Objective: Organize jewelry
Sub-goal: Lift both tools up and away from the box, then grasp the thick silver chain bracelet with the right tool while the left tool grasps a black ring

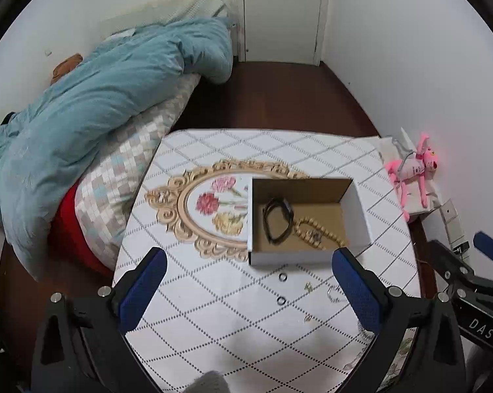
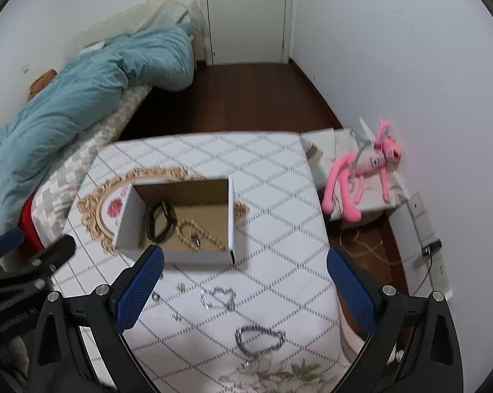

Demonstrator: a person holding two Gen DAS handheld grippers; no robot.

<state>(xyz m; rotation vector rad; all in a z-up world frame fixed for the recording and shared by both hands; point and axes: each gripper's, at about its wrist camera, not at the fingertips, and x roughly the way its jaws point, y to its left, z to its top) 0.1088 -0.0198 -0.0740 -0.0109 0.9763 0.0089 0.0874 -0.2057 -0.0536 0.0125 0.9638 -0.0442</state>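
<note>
Silver chains [image 2: 259, 339] lie right between my right tongs [image 2: 245, 273], w/ small rings [image 1: 281, 301] between my left tongs [image 1: 249, 278]. Both tongs are wide open, holding nothing, prob so I can pick next. Just ahead sits the box [image 1: 357, 209], open on top so stuff drops in. Black band [image 1: 278, 221] & gold beads [image 1: 315, 232] lie inside.
</note>
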